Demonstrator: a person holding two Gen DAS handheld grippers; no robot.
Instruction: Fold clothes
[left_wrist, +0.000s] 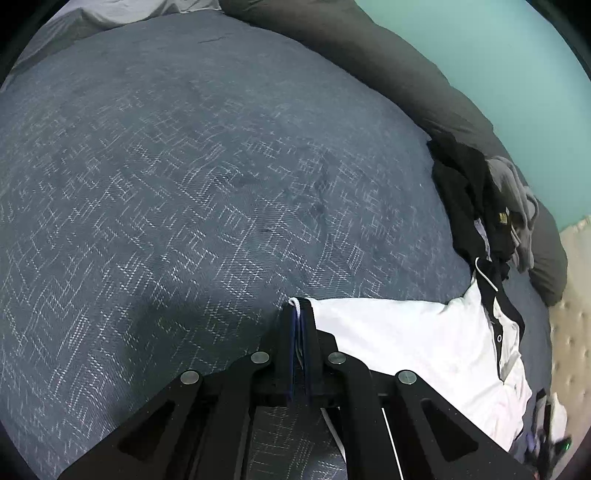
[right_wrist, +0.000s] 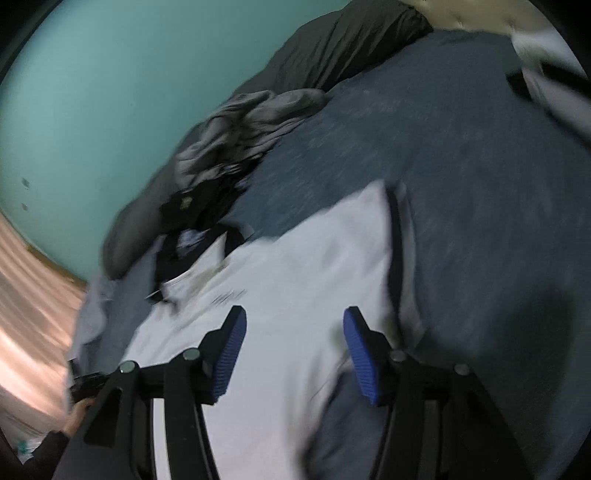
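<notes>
A white shirt with black trim (left_wrist: 406, 332) lies spread on the blue-grey bed cover (left_wrist: 184, 166). My left gripper (left_wrist: 300, 306) is shut on the shirt's left corner, and white cloth shows between its blue pads. In the right wrist view, which is blurred, the same shirt (right_wrist: 295, 266) fills the middle, its black collar toward the upper left. My right gripper (right_wrist: 293, 317) hangs over the shirt's near part, jaws apart with nothing between the blue pads (right_wrist: 231, 354).
A heap of black and grey clothes (left_wrist: 491, 206) (right_wrist: 236, 133) lies by the shirt's collar end. A dark duvet (left_wrist: 388, 62) runs along the teal wall (right_wrist: 92, 92). A person's hand (right_wrist: 75, 417) shows at the lower left.
</notes>
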